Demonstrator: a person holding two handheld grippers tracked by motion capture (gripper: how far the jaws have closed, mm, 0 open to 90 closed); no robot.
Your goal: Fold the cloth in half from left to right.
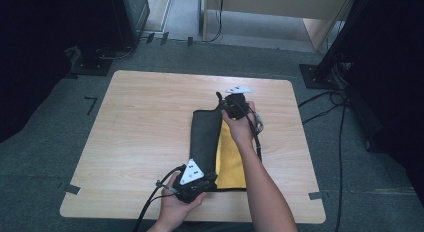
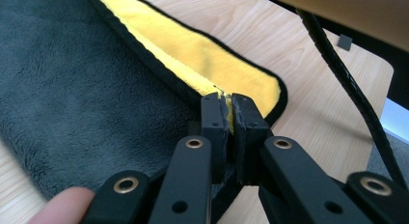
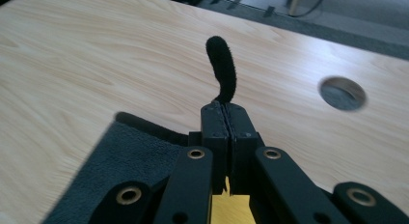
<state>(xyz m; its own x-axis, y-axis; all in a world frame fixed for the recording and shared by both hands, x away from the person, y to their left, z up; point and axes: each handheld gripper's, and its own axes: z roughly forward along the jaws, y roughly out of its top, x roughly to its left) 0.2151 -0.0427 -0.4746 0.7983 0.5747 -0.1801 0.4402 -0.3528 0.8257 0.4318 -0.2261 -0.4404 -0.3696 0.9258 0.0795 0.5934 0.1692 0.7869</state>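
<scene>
Fleecy cloth towel [image 1: 206, 137], matt grey outside, yellow plush inside; smooth pale wood-grain tabletop [image 1: 145, 122]; tongs [image 2: 230, 113] matt black plastic, brass-look rivets.

Both grippers are the same build: all matte black, with two flat bar linkages on each side running up to a pair of blocky fingers [image 3: 212, 122]. Every pivot has a brass-coloured ring around a hole, and there are tiny screws in the finger blocks. The left gripper [image 2: 229, 115] has a white three-cornered plate with dark dots on top in the high view, and the right gripper [image 3: 225, 119] carries the same kind of plate. A thick black cable [image 2: 347, 84] trails off each one. The person's forearms are bare, no sleeves in sight, and there's a watch or band [image 1: 259, 123] on the right wrist.
</scene>
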